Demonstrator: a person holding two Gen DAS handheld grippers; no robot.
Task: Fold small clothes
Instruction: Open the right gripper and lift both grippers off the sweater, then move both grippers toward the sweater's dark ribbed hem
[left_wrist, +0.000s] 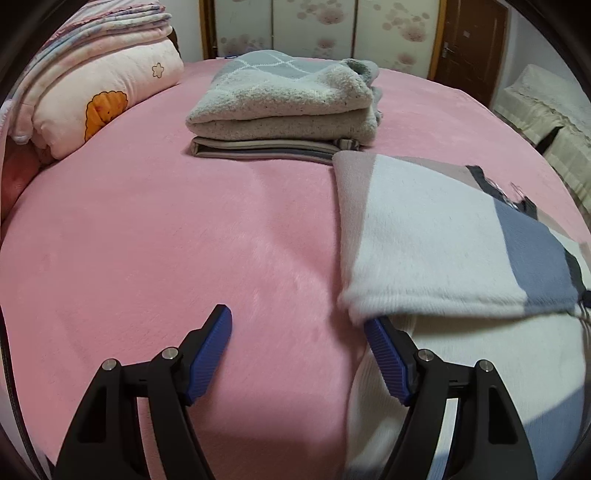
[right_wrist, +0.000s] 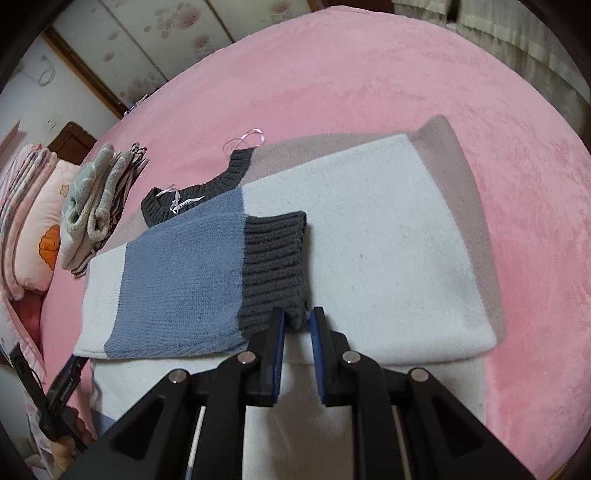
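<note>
A knit sweater (right_wrist: 369, 236) in white, blue, beige and dark grey lies on the pink bed, sleeves folded over its body. My right gripper (right_wrist: 297, 319) is nearly shut, its pads pinching the corner of the dark grey ribbed sleeve cuff (right_wrist: 275, 262). The dark collar (right_wrist: 192, 199) lies farther back. In the left wrist view the sweater (left_wrist: 436, 236) is at the right, its folded edge slightly blurred. My left gripper (left_wrist: 299, 332) is open and empty; its right finger (left_wrist: 388, 358) sits just under the sweater's folded edge.
A stack of folded clothes (left_wrist: 284, 107) lies mid-bed, also seen in the right wrist view (right_wrist: 96, 206). Folded quilts and a pillow (left_wrist: 92, 85) sit at the left. The pink bedspread (left_wrist: 166, 240) spreads around. A wardrobe, a door and a sofa (left_wrist: 546, 122) stand beyond.
</note>
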